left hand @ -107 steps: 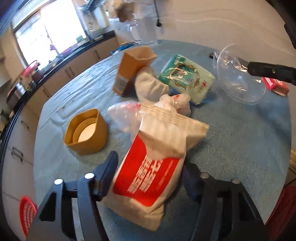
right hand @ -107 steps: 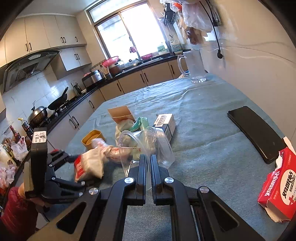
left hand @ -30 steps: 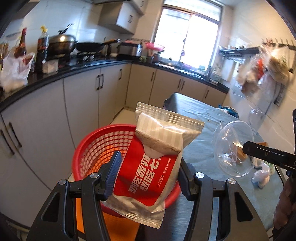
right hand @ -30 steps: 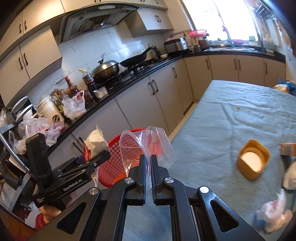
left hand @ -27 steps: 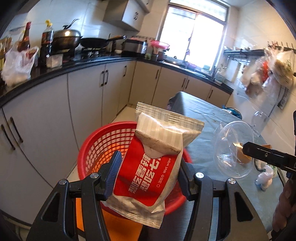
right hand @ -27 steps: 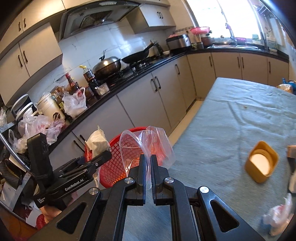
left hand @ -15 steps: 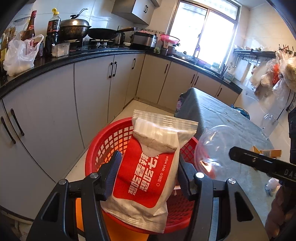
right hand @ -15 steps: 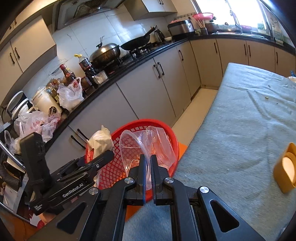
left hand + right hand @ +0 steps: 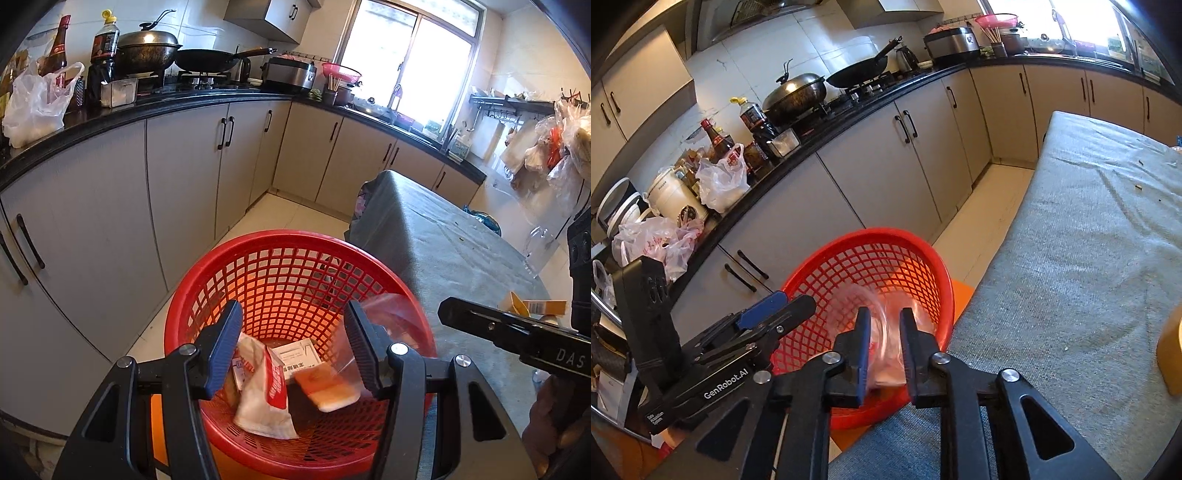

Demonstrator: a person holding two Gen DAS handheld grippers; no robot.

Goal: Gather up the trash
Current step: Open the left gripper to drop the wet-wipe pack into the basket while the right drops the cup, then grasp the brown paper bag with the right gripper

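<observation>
1. The left gripper (image 9: 293, 345) sits low in the centre of the left wrist frame, jaws wide apart and empty, above the red basket (image 9: 258, 251).
2. The wet wipe packet (image 9: 264, 395) lies inside the basket at lower centre.
3. The right gripper (image 9: 884, 341), jaws parted, frames a blurred clear plastic bag (image 9: 886, 328) over the basket's rim.

The left hand-held gripper (image 9: 293, 347) is now standing spread, no longer clamping the red-and-white wet wipe pack (image 9: 264, 395), which is lying below it in the red basket (image 9: 295, 243). The right hand-held gripper (image 9: 884, 343) is parting its fingers too, and the clear plastic lid (image 9: 886, 332), blurred, is dropping between them toward the basket.
</observation>
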